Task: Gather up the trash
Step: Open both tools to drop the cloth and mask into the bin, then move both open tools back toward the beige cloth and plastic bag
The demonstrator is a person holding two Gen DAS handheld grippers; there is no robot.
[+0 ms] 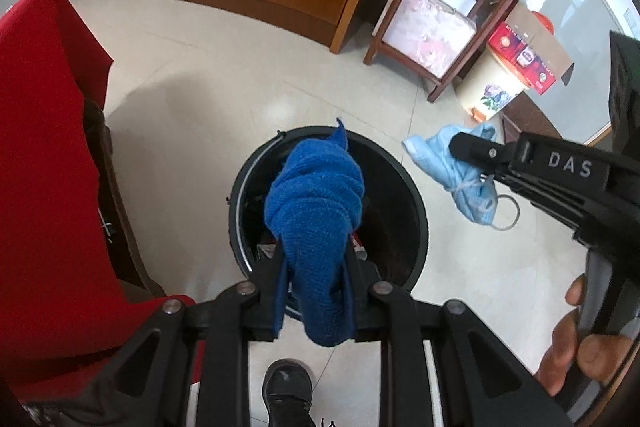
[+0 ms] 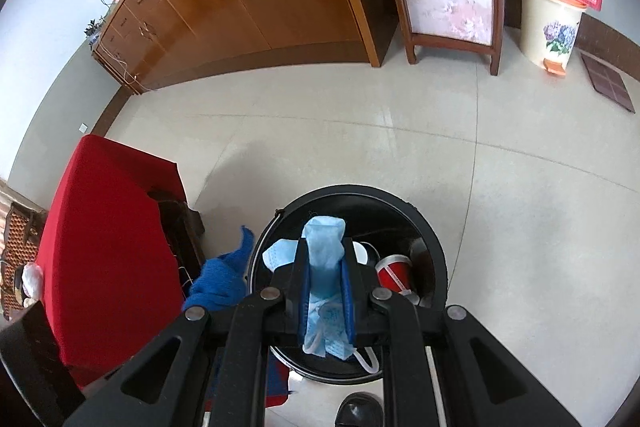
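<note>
Blue knit cloth (image 1: 316,195) is clamped in the left tongs (image 1: 314,263), hanging right over the open black bin (image 1: 416,223) on the floor. Right tongs (image 2: 325,267) are clenched on a crumpled light-blue face mask (image 2: 324,259), also above the bin's mouth, ear loop dangling. Down inside the bin, just right of the right tongs, sits a red paper cup (image 2: 394,273). Left of both tongs there's a red-draped chair (image 2: 108,247).
</note>
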